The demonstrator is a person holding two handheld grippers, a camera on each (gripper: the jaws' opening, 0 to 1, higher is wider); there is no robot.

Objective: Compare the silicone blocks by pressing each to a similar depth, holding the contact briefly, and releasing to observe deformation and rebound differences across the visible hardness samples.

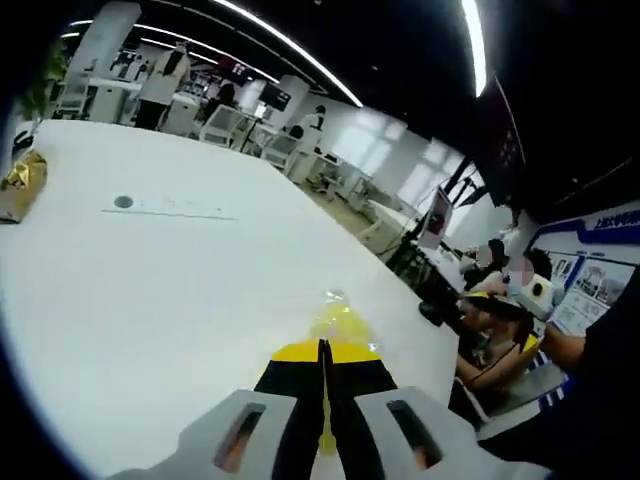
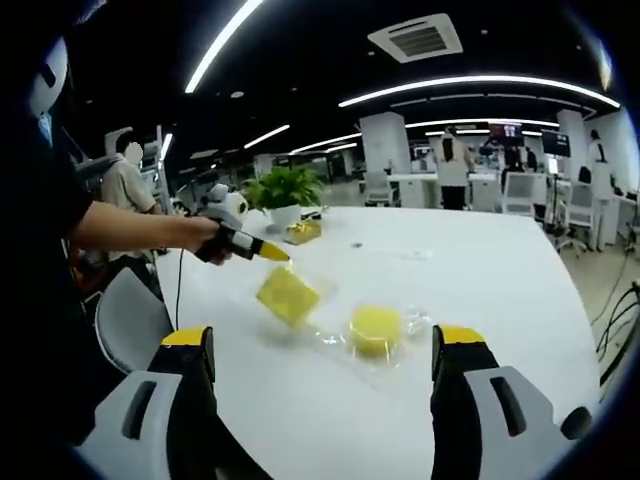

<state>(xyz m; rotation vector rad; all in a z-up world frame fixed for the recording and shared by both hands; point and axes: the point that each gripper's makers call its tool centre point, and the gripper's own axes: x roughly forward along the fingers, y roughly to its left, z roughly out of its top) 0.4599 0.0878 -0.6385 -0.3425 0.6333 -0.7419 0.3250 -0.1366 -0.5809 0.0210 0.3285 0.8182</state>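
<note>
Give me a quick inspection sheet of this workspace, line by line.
Surface: white table, mostly bare.
Job's things: square yellow block in a clear wrapper, lifted and tilted; round yellow block lying flat in its wrapper.
Clutter: gold packet; potted plant.
Grippers: left gripper shut on the square block's wrapper edge; right gripper open, holding nothing.
Cables: dark cable hanging under the left gripper.
Surroundings: open office, desks, chairs, people, ceiling strip lights.
</note>
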